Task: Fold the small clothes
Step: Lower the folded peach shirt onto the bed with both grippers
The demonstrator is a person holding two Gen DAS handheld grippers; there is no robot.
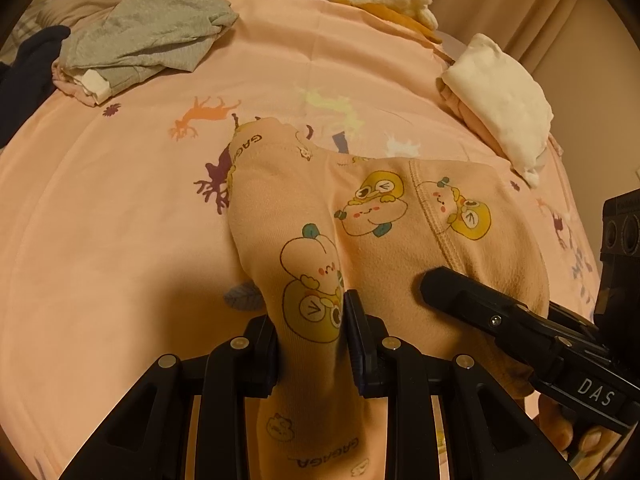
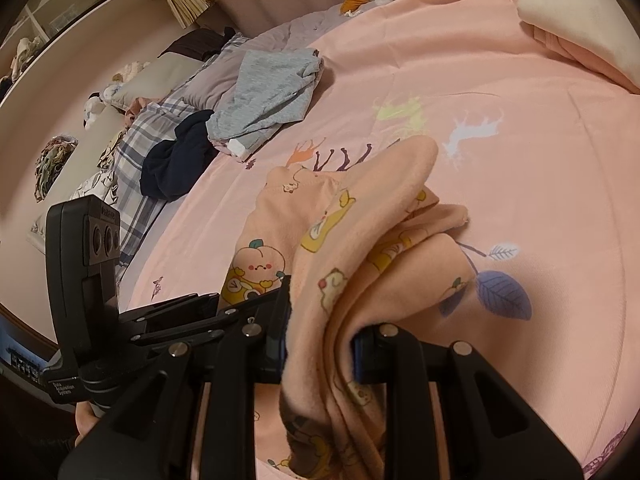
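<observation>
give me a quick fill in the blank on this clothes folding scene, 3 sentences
1. Both the left gripper and the right gripper are shut on the peach cartoon-print ____.
2. The bedsheet under it is printed with ____ silhouettes.
3. The folded garment at the far left of the bed is ____ in colour.

Missing words: garment; deer; grey

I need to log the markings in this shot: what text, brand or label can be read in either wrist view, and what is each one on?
"GAGAGA": printed on the peach cartoon-print garment, near its far edge and again, upside down, on the near part.
"DAS": white letters on the right hand-held gripper.
"Data Acquisition System": small label on the left hand-held gripper; only just legible.
Small print on the left hand-held gripper's upper black block: too small to read.
</observation>
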